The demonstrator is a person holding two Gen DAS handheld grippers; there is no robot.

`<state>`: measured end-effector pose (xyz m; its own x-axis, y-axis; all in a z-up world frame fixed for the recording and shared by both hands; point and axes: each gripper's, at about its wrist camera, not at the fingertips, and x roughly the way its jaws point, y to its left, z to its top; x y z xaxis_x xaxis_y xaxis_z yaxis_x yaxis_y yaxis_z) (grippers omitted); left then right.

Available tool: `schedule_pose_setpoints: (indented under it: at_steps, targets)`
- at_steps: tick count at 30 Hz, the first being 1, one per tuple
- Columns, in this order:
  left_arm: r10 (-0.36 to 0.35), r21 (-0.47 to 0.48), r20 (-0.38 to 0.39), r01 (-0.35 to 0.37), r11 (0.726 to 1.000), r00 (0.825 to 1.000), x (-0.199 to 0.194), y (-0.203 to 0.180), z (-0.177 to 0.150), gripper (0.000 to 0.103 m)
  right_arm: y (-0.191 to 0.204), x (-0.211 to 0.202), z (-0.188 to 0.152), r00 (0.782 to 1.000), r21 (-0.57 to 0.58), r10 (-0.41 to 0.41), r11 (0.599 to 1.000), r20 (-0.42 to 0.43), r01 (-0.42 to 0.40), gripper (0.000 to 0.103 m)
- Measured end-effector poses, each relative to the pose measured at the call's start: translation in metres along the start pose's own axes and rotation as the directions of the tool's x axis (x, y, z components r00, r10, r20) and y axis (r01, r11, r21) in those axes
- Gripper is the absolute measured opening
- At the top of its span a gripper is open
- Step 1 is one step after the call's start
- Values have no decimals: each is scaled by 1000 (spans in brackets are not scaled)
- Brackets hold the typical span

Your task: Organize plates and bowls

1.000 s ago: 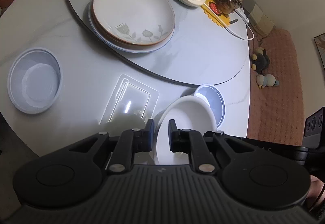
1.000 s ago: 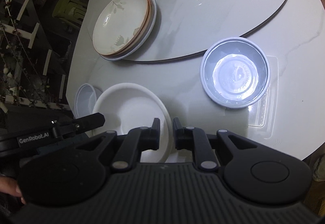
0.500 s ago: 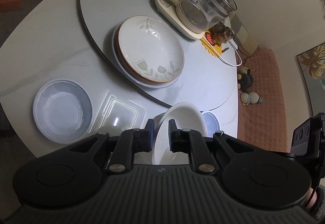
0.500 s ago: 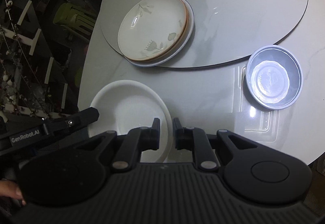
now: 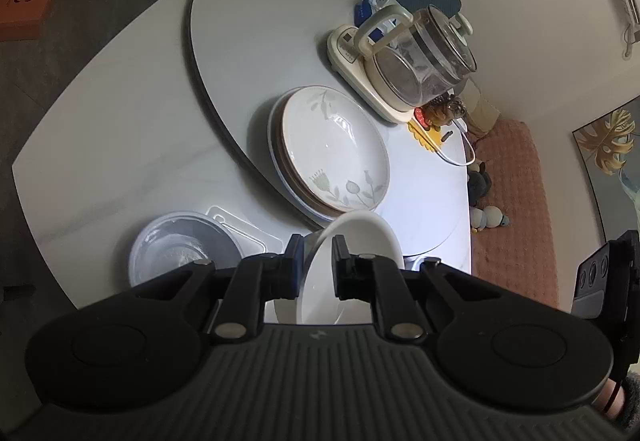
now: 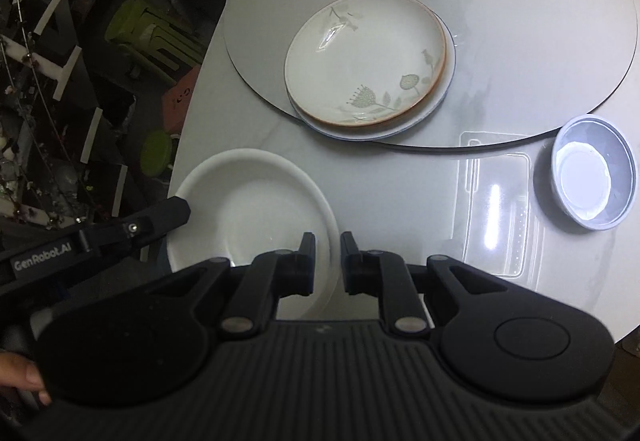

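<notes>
White plate [image 6: 256,209] is up off the surface, tilted, pinched at opposite rims — plain, glossy, shallow. On the turntable [image 6: 520,53] sits the floral plate [image 6: 364,57], brown-rimmed with pale leaf and flower prints, stacked on a blue-edged plate [image 6: 442,101] that peeks out beneath it. Off to the side, a blue bowl [image 6: 592,171] rests upright just beside a clear lid [image 6: 496,209] lying flat on the surface.

right tongs [image 6: 325,255] gripping white plate [image 6: 256,207] rim
</notes>
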<state>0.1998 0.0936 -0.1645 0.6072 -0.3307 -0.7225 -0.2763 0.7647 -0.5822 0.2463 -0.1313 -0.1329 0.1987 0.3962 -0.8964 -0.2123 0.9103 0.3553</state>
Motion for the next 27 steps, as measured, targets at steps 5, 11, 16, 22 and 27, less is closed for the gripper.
schedule_pose_setpoints:
  at_steps: [5,11,16,22,27]
  targets:
    - [10,13,-7,-10,1000,1000,1,24,10,15,17,15,-2,1000,3,7,1000,17,-7,16]
    - [27,28,-31,-26,999,999,15,50,9,15,24,39,-14,999,38,2,999,32,-3,16]
    - [59,35,-55,-57,998,997,28,71,6,15,27,64,-20,1000,44,-5,999,18,4,16]
    - [96,41,-74,-93,995,993,41,91,6,15,34,85,-23,1000,37,-11,999,6,11,17]
    - [123,59,-91,-118,991,988,52,99,5,16,37,100,-25,1000,22,-26,999,-10,26,18]
